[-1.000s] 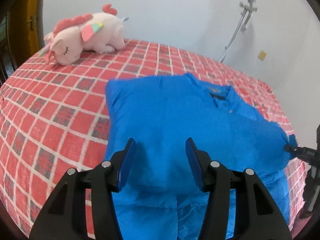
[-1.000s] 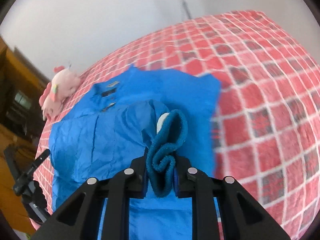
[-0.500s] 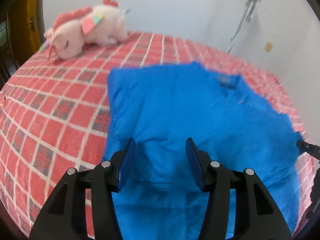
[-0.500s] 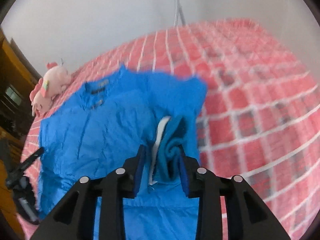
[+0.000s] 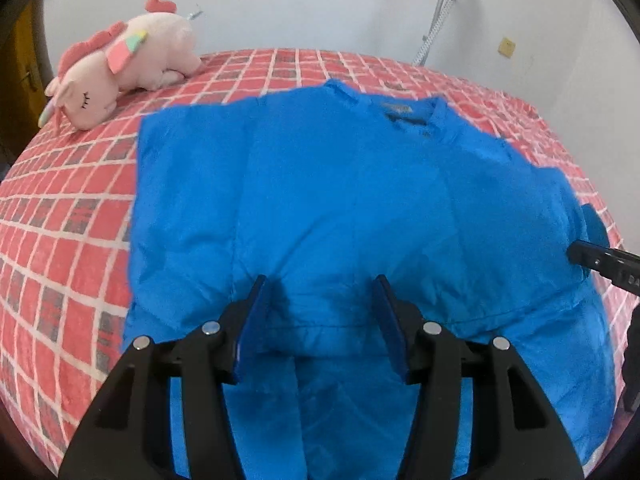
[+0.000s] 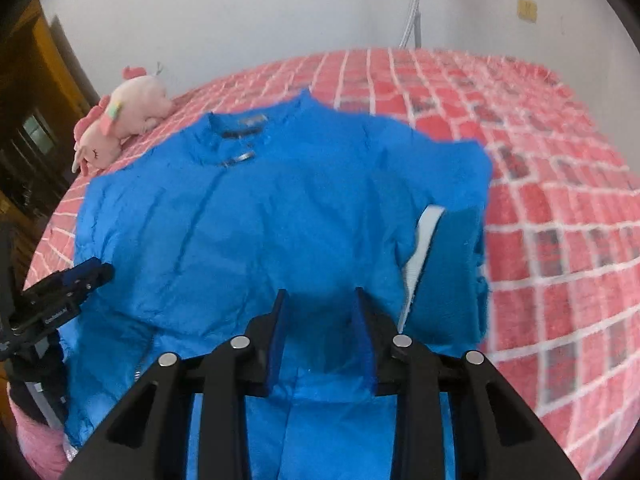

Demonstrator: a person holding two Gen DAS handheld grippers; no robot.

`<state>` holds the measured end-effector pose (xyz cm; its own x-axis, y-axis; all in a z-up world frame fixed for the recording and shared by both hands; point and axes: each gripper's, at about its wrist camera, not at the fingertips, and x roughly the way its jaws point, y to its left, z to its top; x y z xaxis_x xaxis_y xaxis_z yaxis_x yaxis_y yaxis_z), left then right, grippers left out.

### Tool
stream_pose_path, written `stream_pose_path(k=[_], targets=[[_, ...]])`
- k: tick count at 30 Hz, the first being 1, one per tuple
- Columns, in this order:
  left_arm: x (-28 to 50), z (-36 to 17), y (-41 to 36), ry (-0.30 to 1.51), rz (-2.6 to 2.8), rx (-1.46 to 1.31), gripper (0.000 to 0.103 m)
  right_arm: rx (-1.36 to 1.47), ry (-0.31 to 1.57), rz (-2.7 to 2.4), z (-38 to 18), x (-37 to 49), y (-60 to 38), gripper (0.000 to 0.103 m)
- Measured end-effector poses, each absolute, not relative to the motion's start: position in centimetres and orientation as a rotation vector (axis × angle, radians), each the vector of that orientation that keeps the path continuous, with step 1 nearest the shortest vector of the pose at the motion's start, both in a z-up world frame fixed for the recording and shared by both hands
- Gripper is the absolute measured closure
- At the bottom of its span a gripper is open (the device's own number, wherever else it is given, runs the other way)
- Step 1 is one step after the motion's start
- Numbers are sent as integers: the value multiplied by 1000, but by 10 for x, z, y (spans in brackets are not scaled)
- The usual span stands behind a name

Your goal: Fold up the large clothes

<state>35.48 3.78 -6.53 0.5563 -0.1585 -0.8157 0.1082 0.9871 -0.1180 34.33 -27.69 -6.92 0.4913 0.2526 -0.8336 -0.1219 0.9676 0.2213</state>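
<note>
A large blue jacket (image 5: 340,200) lies spread on the bed, collar at the far side; it also shows in the right wrist view (image 6: 260,220). Its sleeve cuff (image 6: 448,276) with a white strip lies folded onto the jacket's right side. My left gripper (image 5: 320,316) is open and empty above the jacket's lower middle. My right gripper (image 6: 320,320) is open and empty over the jacket, just left of the cuff. The right gripper's fingertip (image 5: 592,252) shows at the right edge of the left wrist view. The left gripper's fingertip (image 6: 88,276) shows at the left in the right wrist view.
The bed has a red checked cover (image 5: 64,208). A pink plush unicorn (image 5: 120,68) lies at its far left corner. A white wall with a metal pole (image 5: 440,4) stands behind. Dark wooden furniture (image 6: 32,120) is to the left.
My right gripper has opened and let go of the sleeve cuff, which now lies on the jacket. The left gripper stays open and has shifted slightly over the jacket.
</note>
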Motion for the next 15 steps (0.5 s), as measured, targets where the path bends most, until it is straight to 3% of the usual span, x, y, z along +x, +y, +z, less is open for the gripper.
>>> stream_pose_path(k=[4,11,15], targets=[[354,-66,43,970,-164,-83,50,166,1031,242,-78,345,-281,74],[330,-35,28,886,-164,-52,47,145,973,275,-48,328,-271,70],[338,-53,17,950,-183,-21,47,115,1024,263,-60,333,-263,70]])
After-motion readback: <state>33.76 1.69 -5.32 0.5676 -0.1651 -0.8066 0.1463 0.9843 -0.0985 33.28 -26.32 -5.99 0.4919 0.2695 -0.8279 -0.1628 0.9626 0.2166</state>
